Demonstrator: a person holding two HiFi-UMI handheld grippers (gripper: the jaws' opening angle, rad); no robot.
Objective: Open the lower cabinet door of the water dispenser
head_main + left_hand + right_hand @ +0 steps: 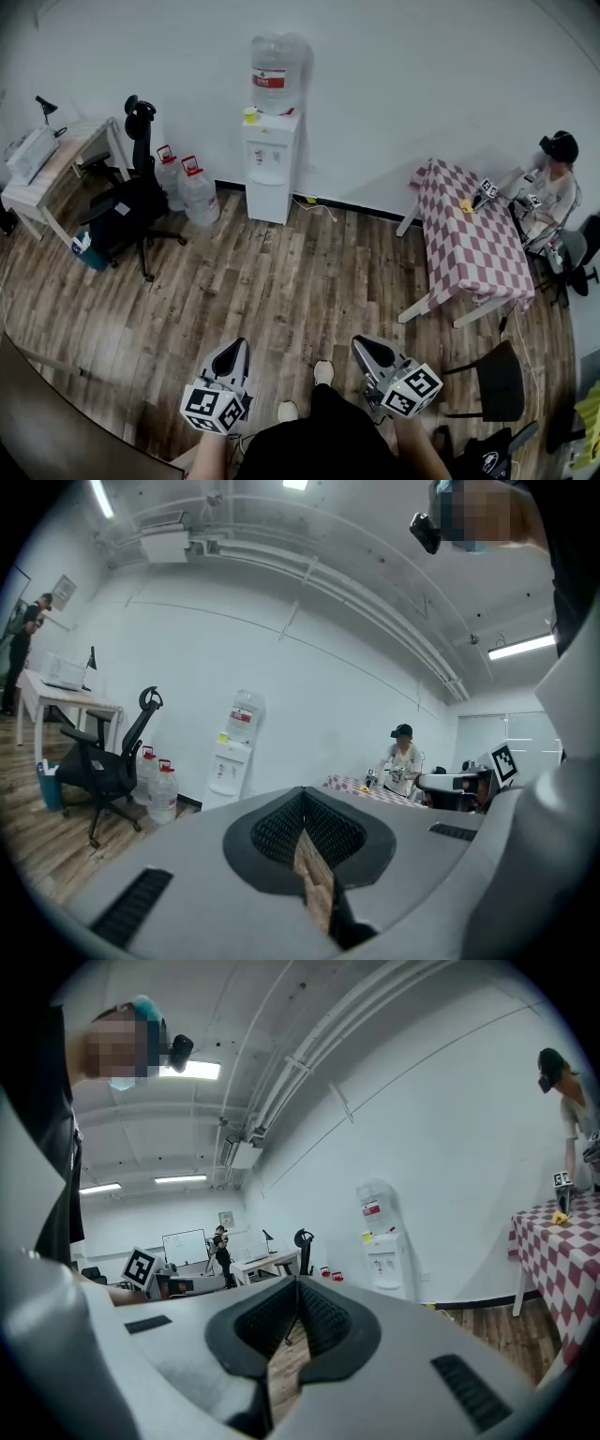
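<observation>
Left gripper [236, 345]: fingers clenched together, nothing between them. Right gripper [364, 343]: fingers likewise clenched and empty.

The water dispenser [270, 169] stands well ahead of both pairs of fingers, across the wood floor [281, 281], against the white wall [394, 94]. It is white, and its lower cabinet door [269, 201] is flush and shut.

An inverted bottle [275, 73] sits on top. Two red-capped jugs [199, 194] stand just left of the dispenser; their fill cannot be read.

Only the right gripper view shows a whiteboard [186, 1247]. Only the head view shows the checked desk [472, 239] whole.

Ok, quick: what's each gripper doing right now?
Left gripper: closed, holding nothing.
Right gripper: closed, holding nothing.
</observation>
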